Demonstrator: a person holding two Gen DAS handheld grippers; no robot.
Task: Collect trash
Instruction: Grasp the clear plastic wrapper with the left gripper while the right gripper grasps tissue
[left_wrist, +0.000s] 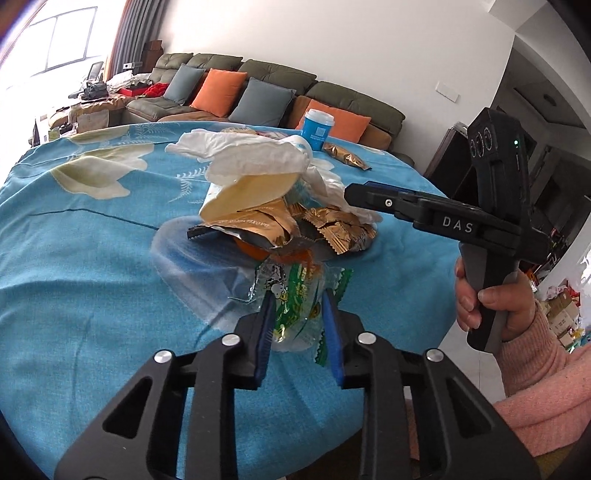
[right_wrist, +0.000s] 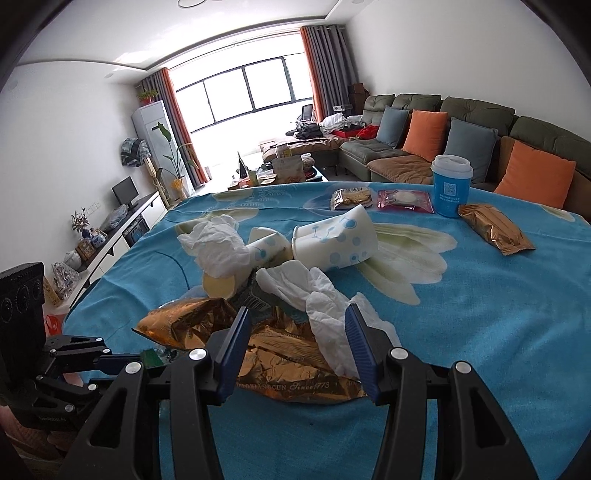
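A heap of trash is seen on the round table, which is covered with a blue floral cloth (left_wrist: 74, 236). In the left wrist view the left gripper (left_wrist: 300, 299) is seen at six o'clock, its blue pads (left_wrist: 266, 332) clenched on a clear plastic wrapper with green print (left_wrist: 295, 306) lying at the near edge of the heap. Beyond it, toward twelve o'clock, gold foil wrappers (left_wrist: 332, 232), a crushed paper cup (left_wrist: 247, 195) and crumpled white tissue (left_wrist: 255, 155) are piled together. The right gripper (left_wrist: 349, 194) is seen entering from three o'clock, held by a hand (left_wrist: 491, 302) in a pink sleeve, its tip at the tissue. In the right wrist view the right gripper (right_wrist: 297, 317) is seen with its jaws parted, straddling a large gold foil bag (right_wrist: 280, 354) and a strip of tissue (right_wrist: 325, 306); a grasp on either cannot be confirmed. A blue lidded cup (right_wrist: 451, 186) stands at one o'clock, with a sealed gold snack packet (right_wrist: 493, 229) just beside it.
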